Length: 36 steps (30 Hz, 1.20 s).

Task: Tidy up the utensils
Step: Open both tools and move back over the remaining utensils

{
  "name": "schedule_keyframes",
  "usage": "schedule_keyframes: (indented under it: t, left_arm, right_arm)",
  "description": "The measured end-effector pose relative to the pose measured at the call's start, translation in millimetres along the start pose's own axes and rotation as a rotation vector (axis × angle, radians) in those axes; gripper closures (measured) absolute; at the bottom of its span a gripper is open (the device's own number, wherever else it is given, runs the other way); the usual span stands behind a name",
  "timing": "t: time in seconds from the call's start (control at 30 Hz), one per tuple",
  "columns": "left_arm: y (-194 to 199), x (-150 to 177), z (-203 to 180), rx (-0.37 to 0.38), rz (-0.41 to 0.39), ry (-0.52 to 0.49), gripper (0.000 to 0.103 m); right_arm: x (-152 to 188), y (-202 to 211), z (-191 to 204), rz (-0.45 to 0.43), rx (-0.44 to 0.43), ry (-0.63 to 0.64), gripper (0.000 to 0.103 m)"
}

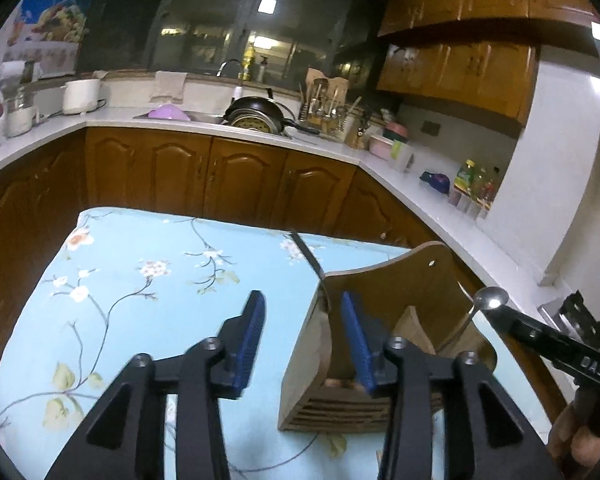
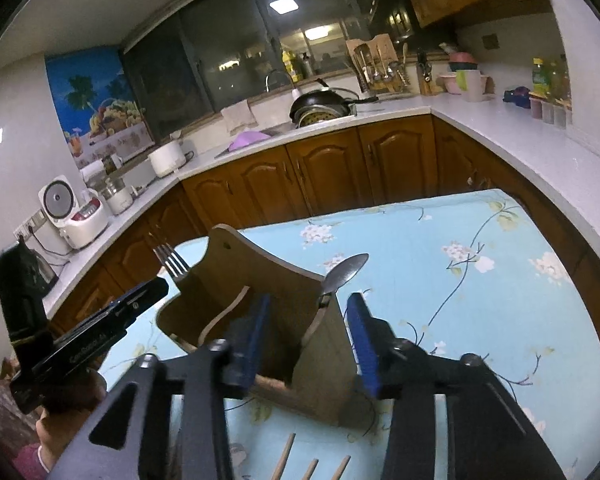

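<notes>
Wooden utensil holder [image 1: 384,304] stands upright on the table [image 1: 148,248], which carries a light-blue floral cloth. I read 2 views of it.

1. Left gripper [image 1: 302,344]: I see its 2 blue pads parted, with nothing pressed between them. The left pad hangs over bare cloth; the right pad overlaps the holder's near left corner in the picture, and I cannot tell whether it touches the wood.
2. Right gripper [image 2: 308,340]: I see its jaws parted about as far, straddling the holder's near right end [image 2: 324,364]. A gap shows on both sides of the wood, so nothing is clamped.
3. Spoon [image 2: 346,270]: it stands in the holder's right-hand compartment, bowl up and leaning right, just above the right gripper's pads. In the left wrist view the spoon [image 1: 490,298] shows at the holder's far right, beside the right gripper's black finger.
4. Fork [image 2: 171,261]: it rises, tines up, at the holder's left end, next to the tip of the left gripper's finger. I cannot tell which compartment it sits in.
5. Chopsticks [image 2: 312,466]: several wooden ends lie on the cloth at the lower edge of the right wrist view, in front of the holder.

Behind the table runs a white counter [image 2: 500,128] over brown cabinets.
</notes>
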<state>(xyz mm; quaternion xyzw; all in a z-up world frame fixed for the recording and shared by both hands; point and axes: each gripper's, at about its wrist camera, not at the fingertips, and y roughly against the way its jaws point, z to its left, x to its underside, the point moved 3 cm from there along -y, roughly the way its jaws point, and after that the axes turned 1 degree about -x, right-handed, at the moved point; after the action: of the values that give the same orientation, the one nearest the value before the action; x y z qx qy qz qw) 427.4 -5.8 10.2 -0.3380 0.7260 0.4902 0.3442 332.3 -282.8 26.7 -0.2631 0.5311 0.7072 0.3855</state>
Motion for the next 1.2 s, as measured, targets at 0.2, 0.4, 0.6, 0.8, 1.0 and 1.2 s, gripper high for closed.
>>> schedule_keyframes:
  t: [0.2, 0.4, 0.6, 0.8, 1.0, 1.2]
  left_arm:
    - [35, 19, 7, -0.038, -0.022, 0.007, 0.035]
    - [81, 56, 25, -0.071, -0.003, 0.083, 0.026]
    - [129, 99, 37, -0.103, 0.044, 0.108, 0.026]
    - [162, 125, 49, -0.13, 0.108, 0.131, 0.026]
    - [175, 138, 45, -0.135, 0.151, 0.114, 0.026]
    - [176, 138, 37, -0.14, 0.186, 0.088, 0.027]
  right_arm:
    - [13, 29, -1, -0.039, -0.011, -0.03, 0.033]
    - [46, 64, -2, -0.098, -0.007, -0.077, 0.012]
    - [84, 85, 3, -0.081, 0.009, -0.069, 0.012]
    - [124, 105, 1, -0.058, 0.033, -0.087, 0.012]
    - [146, 113, 4, -0.039, 0.053, -0.079, 0.012]
    - [152, 109, 13, -0.011, 0.039, -0.061, 0.012]
